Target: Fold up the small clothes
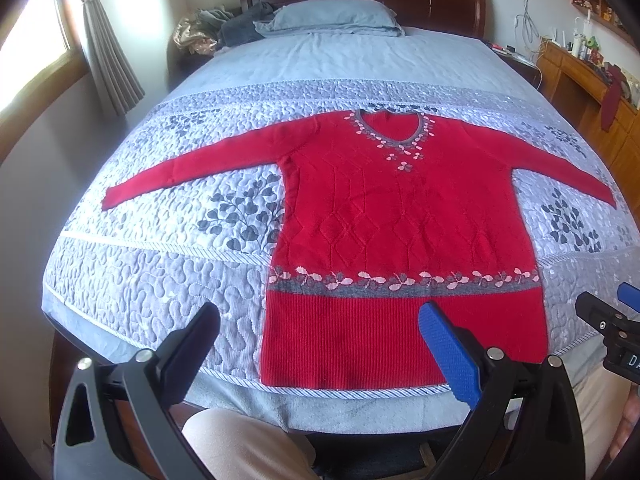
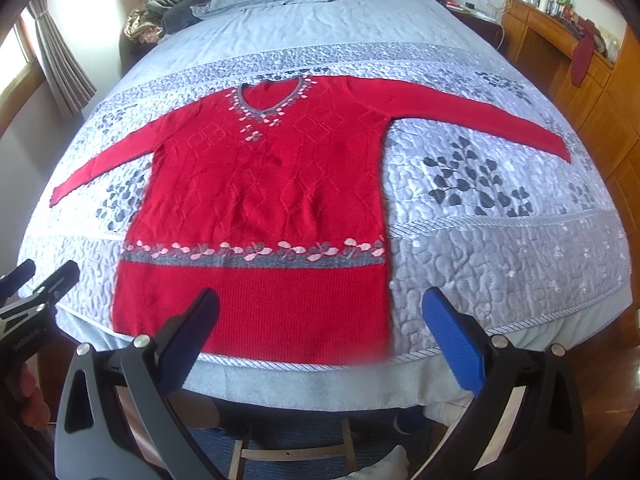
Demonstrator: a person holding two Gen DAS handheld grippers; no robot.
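Note:
A red knit sweater with a grey-and-pink flower band lies flat, front up, on the bed, both sleeves spread out; it also shows in the right wrist view. Its hem lies at the bed's near edge. My left gripper is open and empty, held above the hem's left corner. My right gripper is open and empty, held above the hem's right corner. The right gripper also shows at the right edge of the left wrist view, and the left gripper shows at the left edge of the right wrist view.
The bed has a grey-blue quilted cover with a leaf pattern. A pillow and a pile of clothes lie at the headboard. A wooden desk stands to the right, a curtained window to the left. My knees are below the bed edge.

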